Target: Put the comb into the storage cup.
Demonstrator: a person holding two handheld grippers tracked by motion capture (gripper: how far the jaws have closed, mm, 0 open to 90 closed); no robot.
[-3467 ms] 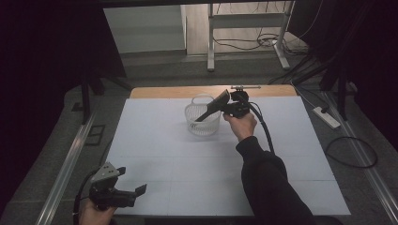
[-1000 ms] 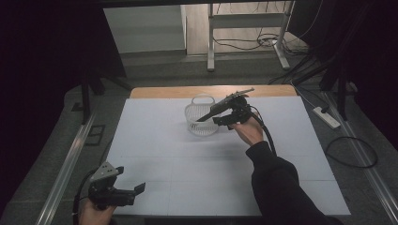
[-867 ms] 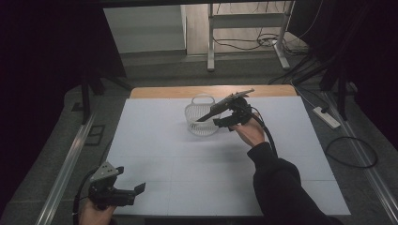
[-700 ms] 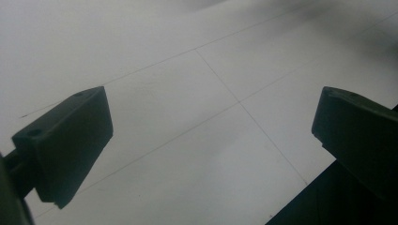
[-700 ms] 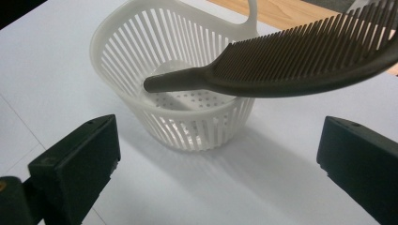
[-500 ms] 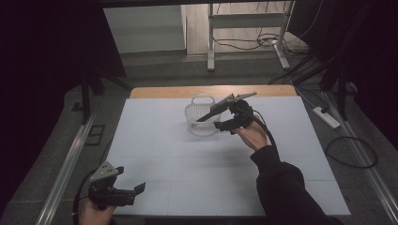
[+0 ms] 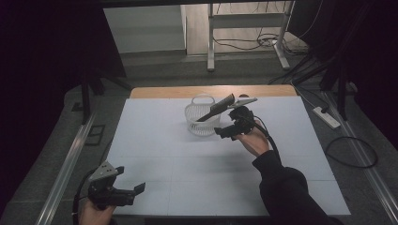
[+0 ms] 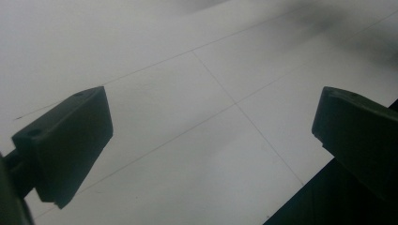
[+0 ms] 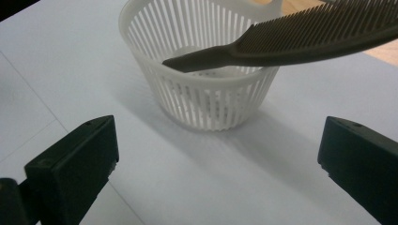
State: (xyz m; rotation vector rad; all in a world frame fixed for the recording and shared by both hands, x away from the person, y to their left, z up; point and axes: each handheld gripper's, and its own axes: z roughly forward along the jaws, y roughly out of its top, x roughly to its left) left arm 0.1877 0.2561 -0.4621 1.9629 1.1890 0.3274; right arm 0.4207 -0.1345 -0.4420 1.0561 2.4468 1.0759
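A white slatted basket (image 7: 202, 125) stands on the white table (image 7: 155, 140), toward the far middle. A black comb (image 7: 217, 108) lies slanted in it, handle end down inside and teeth end sticking out over the right rim. My right gripper (image 7: 224, 131) hovers just right of and nearer than the basket, open and holding nothing. In the right gripper view the basket (image 9: 202, 89) and comb (image 9: 291, 37) sit ahead of the wide-apart jaws of that gripper (image 9: 216, 145). My left gripper (image 7: 130, 179) is open at the near left corner; the left gripper (image 8: 211, 126) is above bare table.
A strip of wooden tabletop (image 7: 211, 90) shows behind the white sheet. Metal rails (image 7: 70, 154) run along both sides. Beyond the table, cables and a stand's legs (image 7: 211, 47) lie on the floor, and a power strip (image 7: 327, 117) lies at the right.
The right gripper held the comb over the basket, let it go, and has drawn back toward the person, open. The comb now rests in the basket. The left gripper has stayed put.
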